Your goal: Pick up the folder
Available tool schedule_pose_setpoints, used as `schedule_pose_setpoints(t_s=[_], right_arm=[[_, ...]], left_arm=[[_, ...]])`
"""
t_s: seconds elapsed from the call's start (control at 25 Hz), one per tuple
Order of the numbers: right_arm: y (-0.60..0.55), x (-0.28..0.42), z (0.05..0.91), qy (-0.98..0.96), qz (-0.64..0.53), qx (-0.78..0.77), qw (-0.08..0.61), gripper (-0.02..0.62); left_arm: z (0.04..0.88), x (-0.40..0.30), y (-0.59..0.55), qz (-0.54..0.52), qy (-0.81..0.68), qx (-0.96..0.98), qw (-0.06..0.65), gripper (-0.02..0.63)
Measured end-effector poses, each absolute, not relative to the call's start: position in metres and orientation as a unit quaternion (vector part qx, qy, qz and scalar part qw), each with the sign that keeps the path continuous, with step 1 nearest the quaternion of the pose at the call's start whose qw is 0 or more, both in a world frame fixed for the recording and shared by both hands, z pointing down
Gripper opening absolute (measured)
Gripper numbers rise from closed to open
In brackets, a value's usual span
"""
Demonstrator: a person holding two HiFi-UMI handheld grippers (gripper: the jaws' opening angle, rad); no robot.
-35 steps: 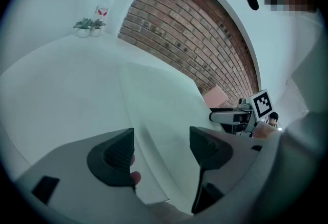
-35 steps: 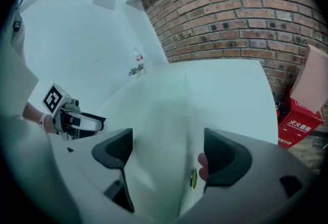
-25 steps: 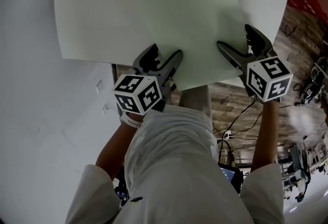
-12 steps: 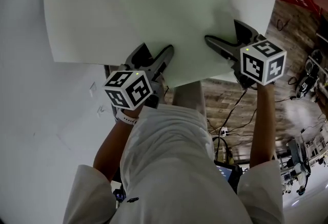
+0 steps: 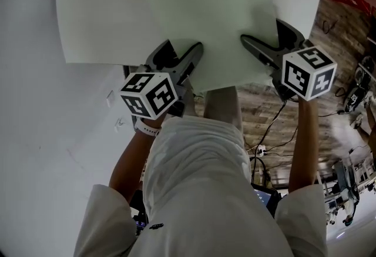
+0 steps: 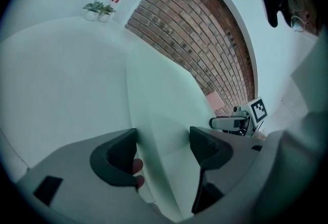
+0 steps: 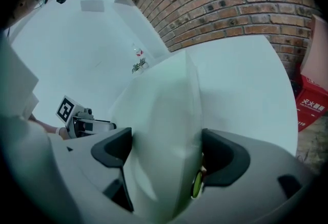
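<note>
The pale green folder (image 5: pixel 211 20) lies on the white table (image 5: pixel 35 132), and its near edge hangs past the table's rim. My left gripper (image 5: pixel 178 63) straddles the folder's near left edge. In the left gripper view the folder (image 6: pixel 159 115) runs between the jaws and rests against the left pad, with a gap to the right pad. My right gripper (image 5: pixel 276 44) is at the folder's near right edge. In the right gripper view the folder (image 7: pixel 164 115) bulges between the jaws and touches both pads.
Small green plants (image 6: pixel 98 8) stand at the table's far side in front of a brick wall (image 6: pixel 205 48). A red box (image 7: pixel 311 100) sits on the floor to the right. Cables and equipment (image 5: pixel 352 179) lie on the wooden floor beside the person's legs.
Both grippers and the folder keep nearly the same positions relative to each other. The head view has swung slightly left and back, and the jaw spread looks unchanged.
</note>
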State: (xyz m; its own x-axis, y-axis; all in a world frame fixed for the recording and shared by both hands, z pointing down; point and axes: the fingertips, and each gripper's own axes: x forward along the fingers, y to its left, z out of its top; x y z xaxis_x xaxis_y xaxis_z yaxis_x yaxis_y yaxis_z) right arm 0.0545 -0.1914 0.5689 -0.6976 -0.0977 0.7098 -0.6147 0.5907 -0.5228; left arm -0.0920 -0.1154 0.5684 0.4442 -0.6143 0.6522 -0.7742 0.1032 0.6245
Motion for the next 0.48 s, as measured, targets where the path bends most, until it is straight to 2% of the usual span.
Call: schedule_pose_setpoints(t_s=[0.48], right_arm=[[-0.164, 0.046, 0.519, -0.858, 0.332, 0.237, 0.311, 0.434]], left_arm=[[0.531, -0.099, -0.092, 0.072, -0.527, 0.685, 0.498, 0.33]])
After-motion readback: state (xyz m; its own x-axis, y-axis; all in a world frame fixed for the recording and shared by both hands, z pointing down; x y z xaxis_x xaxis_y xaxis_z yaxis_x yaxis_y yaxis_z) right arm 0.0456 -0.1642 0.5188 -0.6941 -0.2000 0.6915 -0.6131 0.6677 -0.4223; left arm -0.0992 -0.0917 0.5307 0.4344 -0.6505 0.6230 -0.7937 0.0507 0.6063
